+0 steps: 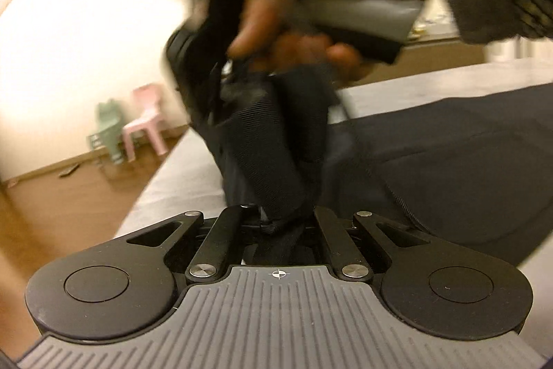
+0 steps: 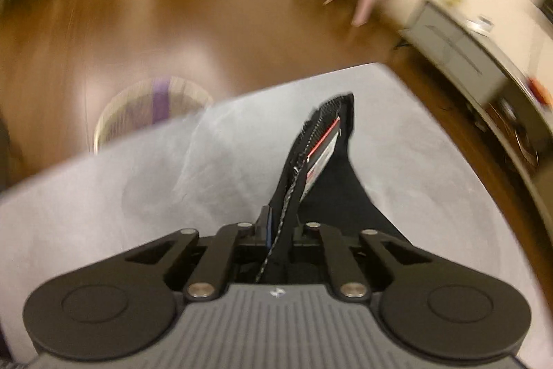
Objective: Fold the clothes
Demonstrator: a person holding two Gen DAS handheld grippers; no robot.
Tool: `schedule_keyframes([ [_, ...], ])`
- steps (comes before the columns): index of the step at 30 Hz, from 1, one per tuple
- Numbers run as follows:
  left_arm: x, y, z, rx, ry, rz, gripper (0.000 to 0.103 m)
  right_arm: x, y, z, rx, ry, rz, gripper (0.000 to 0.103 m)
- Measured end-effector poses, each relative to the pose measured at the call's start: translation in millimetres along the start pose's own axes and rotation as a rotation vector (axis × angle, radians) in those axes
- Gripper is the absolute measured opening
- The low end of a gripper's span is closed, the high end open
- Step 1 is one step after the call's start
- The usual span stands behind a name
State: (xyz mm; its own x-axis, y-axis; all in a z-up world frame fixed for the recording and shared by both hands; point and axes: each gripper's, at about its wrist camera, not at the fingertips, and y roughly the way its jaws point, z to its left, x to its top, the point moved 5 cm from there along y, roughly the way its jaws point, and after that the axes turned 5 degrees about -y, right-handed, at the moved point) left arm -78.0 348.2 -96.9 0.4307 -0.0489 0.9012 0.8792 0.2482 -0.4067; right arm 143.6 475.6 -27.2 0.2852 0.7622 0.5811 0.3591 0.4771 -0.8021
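A black garment [image 1: 449,161] lies partly on a grey bed sheet [image 1: 179,182]. My left gripper [image 1: 276,220] is shut on a bunched edge of the garment, which rises in front of it. The other hand-held gripper [image 1: 221,71] shows above in the left wrist view, blurred, gripping the same cloth. In the right wrist view my right gripper [image 2: 280,230] is shut on the black garment [image 2: 318,161] at an edge with a red and white label [image 2: 323,147], held above the grey sheet [image 2: 138,196].
A brown wooden floor [image 2: 172,6] surrounds the bed. A pink child's chair [image 1: 145,123] and a green one [image 1: 107,130] stand by the wall. A woven basket [image 2: 152,113] sits beside the bed. A low grey cabinet [image 2: 459,51] stands at the right.
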Motion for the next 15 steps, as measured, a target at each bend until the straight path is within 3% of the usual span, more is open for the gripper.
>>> schedule_keyframes([
  [3,-4,-5,-22,-0.093,0.075,0.025,0.0,-54,-25,-49,0.019,0.244,-0.06,0.006],
  [8,-13,-5,-43,-0.24,0.128,0.119,0.0,-152,-5,-93,0.079,0.553,-0.019,0.006],
  [15,-18,-20,-68,-0.39,0.141,0.213,0.006,-174,-2,-98,0.072,0.57,-0.066,0.01],
])
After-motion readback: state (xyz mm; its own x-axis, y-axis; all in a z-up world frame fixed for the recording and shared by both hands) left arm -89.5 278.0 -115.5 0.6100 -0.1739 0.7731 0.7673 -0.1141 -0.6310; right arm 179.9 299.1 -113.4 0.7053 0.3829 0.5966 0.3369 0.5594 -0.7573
